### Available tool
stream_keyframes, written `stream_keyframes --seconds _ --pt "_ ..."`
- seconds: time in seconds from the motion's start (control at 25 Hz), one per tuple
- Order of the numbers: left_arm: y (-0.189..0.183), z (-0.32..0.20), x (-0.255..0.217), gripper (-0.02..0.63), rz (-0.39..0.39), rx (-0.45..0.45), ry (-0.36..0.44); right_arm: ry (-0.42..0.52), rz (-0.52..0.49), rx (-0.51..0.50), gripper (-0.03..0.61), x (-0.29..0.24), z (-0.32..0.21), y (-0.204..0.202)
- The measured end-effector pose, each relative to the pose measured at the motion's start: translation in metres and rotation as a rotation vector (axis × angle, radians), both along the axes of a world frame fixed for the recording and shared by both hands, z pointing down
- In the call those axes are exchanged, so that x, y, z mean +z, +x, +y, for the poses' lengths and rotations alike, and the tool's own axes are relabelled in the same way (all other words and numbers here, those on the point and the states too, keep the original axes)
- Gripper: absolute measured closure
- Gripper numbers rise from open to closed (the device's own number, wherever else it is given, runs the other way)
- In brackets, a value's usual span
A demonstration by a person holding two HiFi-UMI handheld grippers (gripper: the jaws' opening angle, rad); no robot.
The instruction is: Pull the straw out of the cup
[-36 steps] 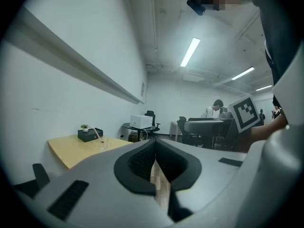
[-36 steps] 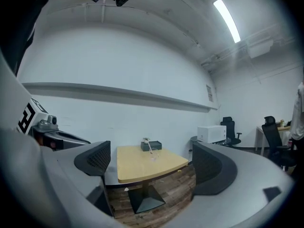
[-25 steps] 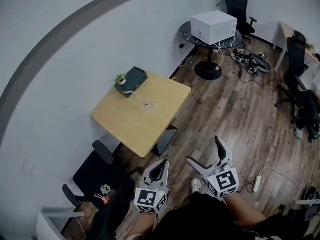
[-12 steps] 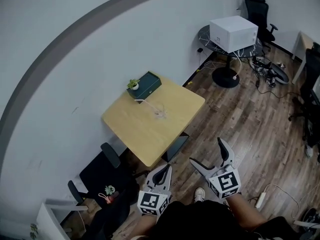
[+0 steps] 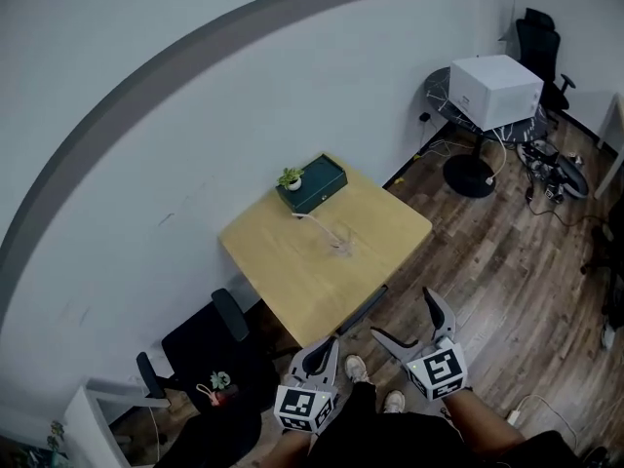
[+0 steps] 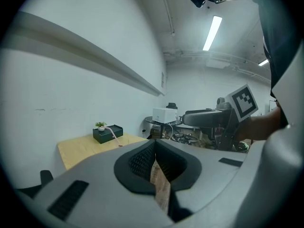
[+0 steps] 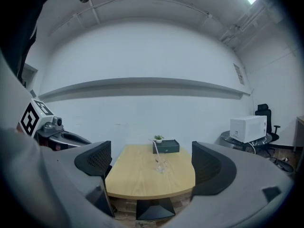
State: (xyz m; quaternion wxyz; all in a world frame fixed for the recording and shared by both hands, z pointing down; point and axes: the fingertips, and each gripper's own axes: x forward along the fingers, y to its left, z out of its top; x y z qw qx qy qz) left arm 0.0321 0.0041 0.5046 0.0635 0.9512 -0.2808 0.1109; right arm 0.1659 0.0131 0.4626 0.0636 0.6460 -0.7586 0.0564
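Note:
A clear cup (image 5: pixel 340 245) stands near the middle of the wooden table (image 5: pixel 292 271), with a pale straw (image 5: pixel 317 225) leaning out of it toward the back left. The right gripper view shows the same cup (image 7: pixel 161 166) and straw (image 7: pixel 156 149) far ahead between the jaws. My right gripper (image 5: pixel 411 326) is open and empty, well short of the table's near edge. My left gripper (image 5: pixel 322 354) is beside it, jaws pressed together with nothing between them. The left gripper view shows the straw (image 6: pixel 114 136) far off at the left.
A dark green box (image 5: pixel 313 184) with a small potted plant (image 5: pixel 291 178) sits at the table's back edge by the wall. A black chair (image 5: pixel 216 346) stands left of the table. A round side table with a white microwave (image 5: pixel 494 89) and cables (image 5: pixel 551 169) lies far right.
The view has shifted: the table sits further right and lower in the head view, so it is nearer. Both grippers keep their poses.

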Motion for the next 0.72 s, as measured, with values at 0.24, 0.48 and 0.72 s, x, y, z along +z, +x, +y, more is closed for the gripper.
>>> stream_keyframes --seconds 0.24,0.48,0.72 --pt "-0.004 -0.063 -0.007 0.594 0.026 -0.044 0.03 -0.009 0.01 -0.035 0.046 -0.001 -0.063 -0.005" --pt "-0.007 -0.118 -0.014 0.595 0.033 -0.049 0.043 -0.033 0.019 -0.075 0.023 0.003 -0.121 -0.016" --pt "-0.014 -0.163 -0.019 0.595 0.05 -0.053 0.041 -0.056 0.021 -0.099 0.01 0.007 -0.167 -0.029"
